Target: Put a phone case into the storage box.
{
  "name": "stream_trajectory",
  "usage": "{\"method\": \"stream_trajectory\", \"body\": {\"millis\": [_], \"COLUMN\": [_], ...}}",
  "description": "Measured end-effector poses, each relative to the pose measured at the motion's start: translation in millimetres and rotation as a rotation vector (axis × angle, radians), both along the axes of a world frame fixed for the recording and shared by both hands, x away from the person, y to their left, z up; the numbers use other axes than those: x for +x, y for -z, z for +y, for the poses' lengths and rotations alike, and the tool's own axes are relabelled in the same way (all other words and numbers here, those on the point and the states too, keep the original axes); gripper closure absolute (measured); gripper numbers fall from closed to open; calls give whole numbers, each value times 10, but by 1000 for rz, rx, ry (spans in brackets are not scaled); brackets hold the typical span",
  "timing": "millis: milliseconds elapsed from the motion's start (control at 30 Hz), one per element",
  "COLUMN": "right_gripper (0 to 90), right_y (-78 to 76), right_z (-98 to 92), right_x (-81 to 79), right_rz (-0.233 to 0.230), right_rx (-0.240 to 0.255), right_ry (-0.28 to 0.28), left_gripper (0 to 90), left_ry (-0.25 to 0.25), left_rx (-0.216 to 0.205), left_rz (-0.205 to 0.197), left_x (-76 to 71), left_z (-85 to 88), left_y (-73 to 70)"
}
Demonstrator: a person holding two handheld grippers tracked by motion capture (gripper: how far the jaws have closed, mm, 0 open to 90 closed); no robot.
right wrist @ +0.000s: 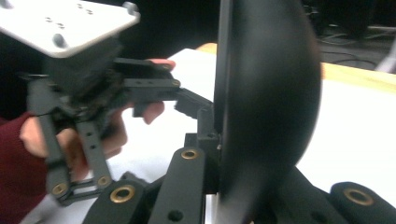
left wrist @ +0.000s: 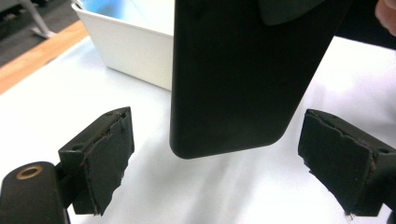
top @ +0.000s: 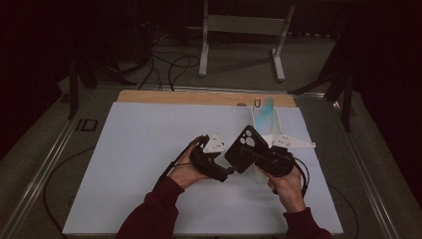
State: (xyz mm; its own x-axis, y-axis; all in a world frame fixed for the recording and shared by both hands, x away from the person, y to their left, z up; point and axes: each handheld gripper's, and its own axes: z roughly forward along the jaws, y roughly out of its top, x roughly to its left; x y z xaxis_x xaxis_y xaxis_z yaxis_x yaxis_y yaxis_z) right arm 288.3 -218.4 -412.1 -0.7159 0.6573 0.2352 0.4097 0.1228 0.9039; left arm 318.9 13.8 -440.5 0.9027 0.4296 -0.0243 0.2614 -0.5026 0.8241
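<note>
A black phone case (top: 244, 145) with camera cut-outs hangs tilted above the white table top (top: 149, 164), and my right gripper (top: 255, 157) is shut on its edge. In the right gripper view the case (right wrist: 268, 93) stands edge-on, clamped between the jaws (right wrist: 224, 186). My left gripper (top: 228, 172) sits just left of the case, open. From the left gripper view, the case's rounded lower end (left wrist: 238, 79) hangs between and a little beyond the two worn pads (left wrist: 109, 154), touching neither; the gripper's midpoint (left wrist: 224, 164) is over bare table.
A white bin (top: 266, 122) with something pale blue inside stands behind the case near the table's far right; its wall (left wrist: 135, 53) is close to the left gripper. A wooden strip (top: 199, 97) runs along the far edge. Cables and a white frame (top: 239, 30) lie beyond.
</note>
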Motion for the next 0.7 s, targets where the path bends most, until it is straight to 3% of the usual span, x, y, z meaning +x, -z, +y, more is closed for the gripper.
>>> {"method": "stream_trajectory", "body": {"millis": [67, 333, 467, 600, 700], "right_gripper": [871, 870, 870, 870, 870], "right_y": [-10, -57, -66, -64, -69], "right_z": [-2, 70, 85, 92, 103], "right_x": [-12, -52, -62, -63, -65], "right_rz": [-3, -31, -39, -45, -50], "right_rx": [22, 32, 25, 42, 25], "right_ry": [-40, -142, -165, -181, -184], "left_gripper": [81, 92, 136, 159, 209], "left_ry": [24, 84, 121, 126, 142], "left_rx": [-8, -20, -45, -50, -53], "left_rz": [30, 49, 45, 43, 34], "left_x": [21, -10, -38, -41, -66], "left_z": [4, -26, -22, -20, -29], "left_y": [14, 29, 3, 1, -6]}}
